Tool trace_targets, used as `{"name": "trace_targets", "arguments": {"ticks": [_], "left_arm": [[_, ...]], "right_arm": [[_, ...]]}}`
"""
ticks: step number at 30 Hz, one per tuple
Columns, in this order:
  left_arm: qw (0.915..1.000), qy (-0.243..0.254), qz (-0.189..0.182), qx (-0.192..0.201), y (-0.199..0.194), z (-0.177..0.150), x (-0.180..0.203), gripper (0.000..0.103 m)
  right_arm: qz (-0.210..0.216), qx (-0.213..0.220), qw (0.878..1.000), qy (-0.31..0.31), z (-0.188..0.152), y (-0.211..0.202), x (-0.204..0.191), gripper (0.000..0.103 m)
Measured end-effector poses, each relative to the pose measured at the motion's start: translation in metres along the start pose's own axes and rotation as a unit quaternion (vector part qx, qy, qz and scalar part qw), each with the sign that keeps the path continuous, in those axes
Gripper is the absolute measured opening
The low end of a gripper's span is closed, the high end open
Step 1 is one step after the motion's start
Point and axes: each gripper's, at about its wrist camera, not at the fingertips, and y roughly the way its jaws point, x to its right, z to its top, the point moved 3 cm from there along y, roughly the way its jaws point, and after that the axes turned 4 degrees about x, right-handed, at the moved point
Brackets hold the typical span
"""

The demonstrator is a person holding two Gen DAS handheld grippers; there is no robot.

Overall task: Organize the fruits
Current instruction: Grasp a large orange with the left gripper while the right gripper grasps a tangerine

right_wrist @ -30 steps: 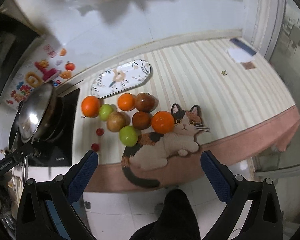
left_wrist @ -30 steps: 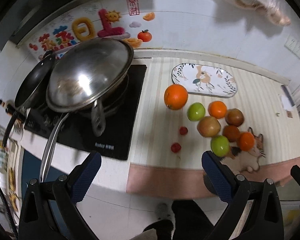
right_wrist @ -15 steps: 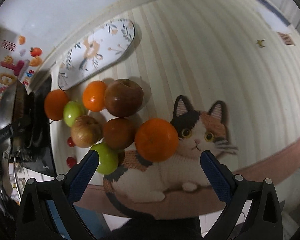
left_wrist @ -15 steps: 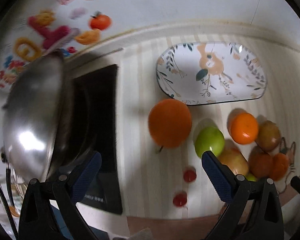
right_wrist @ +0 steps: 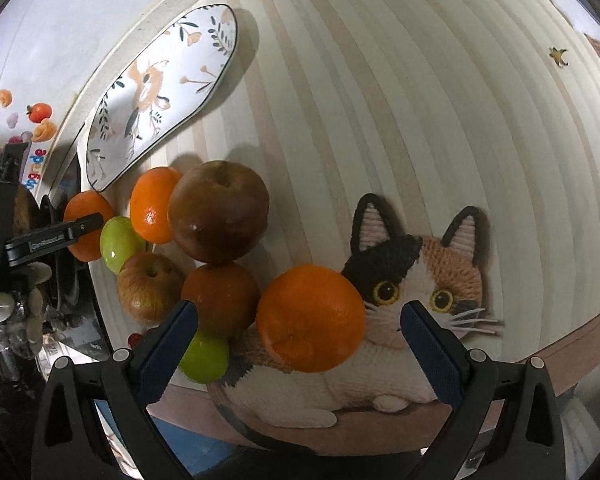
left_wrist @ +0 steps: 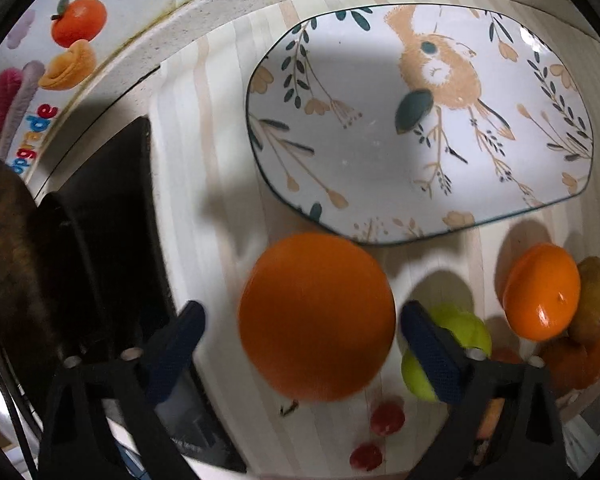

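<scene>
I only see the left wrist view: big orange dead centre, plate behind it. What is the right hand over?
Observer: The right tongs straddle a second orange lying on the cat picture. The pads stand clear of it.
Operator: Anything crowding that orange?
Observer: A dark reddish fruit touches the side away from the cat's face. The side toward the face is free.
Operator: What is hidden behind my right-hand finger?
Observer: A streaked apple sits there, next to the green apple.
</scene>
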Motion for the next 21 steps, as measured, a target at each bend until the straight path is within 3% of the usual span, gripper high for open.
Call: {"name": "trace_targets", "arguments": {"ticks": [1,7,14,17,19,21], "left_arm": [[0.9998,-0.008,-0.020,0.003,0.003,0.001,-0.001,0.077],[0.9980,-0.049,-0.028,0.028,0.001,-0.011,-0.010,0.075],[0.9911,-0.120,-0.057,-0.007,0.007,-0.082,-0.024,0.075],[0.9888,-0.135,-0.063,-0.003,0.009,-0.101,-0.026,0.076],[0.9892,-0.134,-0.059,-0.002,0.012,-0.104,-0.027,0.075],[0.9889,-0.137,-0.058,0.002,0.015,-0.103,-0.028,0.075]], "right_arm": [[0.000,-0.001,1.000,0.002,0.001,0.001,0.001,0.103],[0.001,-0.009,1.000,0.017,-0.001,0.007,0.006,0.103],[-0.001,-0.012,0.999,0.032,-0.008,0.008,0.008,0.101],[0.006,-0.017,0.999,0.045,-0.013,0.014,0.012,0.097],[0.011,-0.017,0.999,0.047,-0.015,0.019,0.012,0.089],[0.025,-0.008,0.999,0.045,-0.015,0.020,0.009,0.087]]}}
